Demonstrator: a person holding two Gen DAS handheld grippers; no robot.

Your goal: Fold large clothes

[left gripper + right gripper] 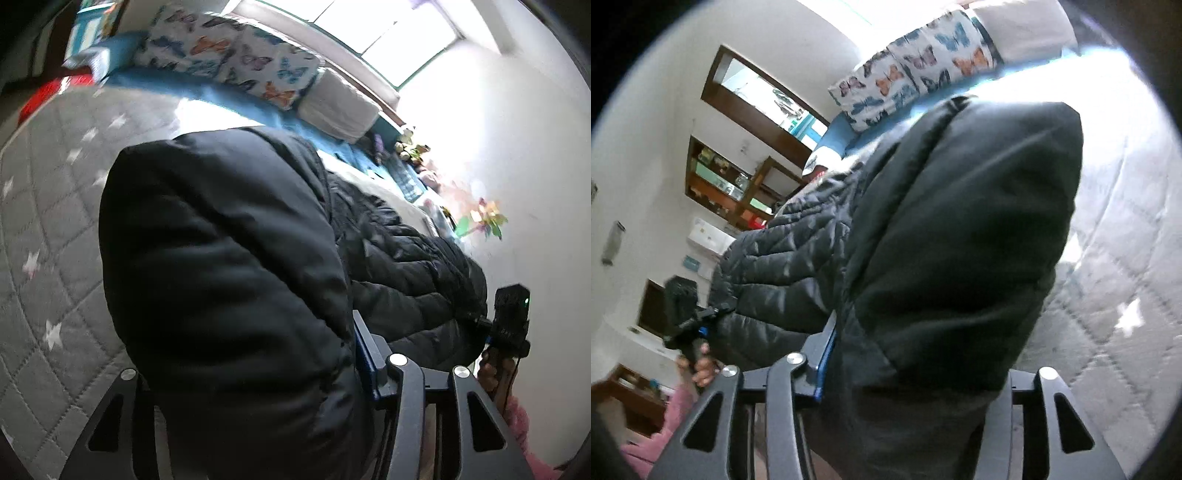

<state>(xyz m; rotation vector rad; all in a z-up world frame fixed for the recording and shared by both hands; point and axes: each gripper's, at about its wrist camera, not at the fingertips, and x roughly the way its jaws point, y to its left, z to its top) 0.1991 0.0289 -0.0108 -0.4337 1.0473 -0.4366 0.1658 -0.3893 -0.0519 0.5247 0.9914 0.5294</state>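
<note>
A large black puffer jacket (229,258) hangs over a bed, held up between both grippers. In the left wrist view my left gripper (347,354) is shut on a thick fold of the jacket; the padded cloth covers the left finger, and only the blue-padded right finger (364,350) shows. In the right wrist view my right gripper (846,354) is shut on another fold of the same jacket (960,240); its blue-padded left finger (827,358) shows beside the cloth. Each view shows the other gripper at the jacket's far side, my right gripper (509,321) and my left gripper (687,317).
Below the jacket lies a grey quilted bedspread with white stars (55,229) (1115,258). A butterfly-print pillow (236,55) (916,66) and a white pillow (340,107) sit at the bed's head. Toys (410,147) line the white wall. Wooden shelves (724,184) stand across the room.
</note>
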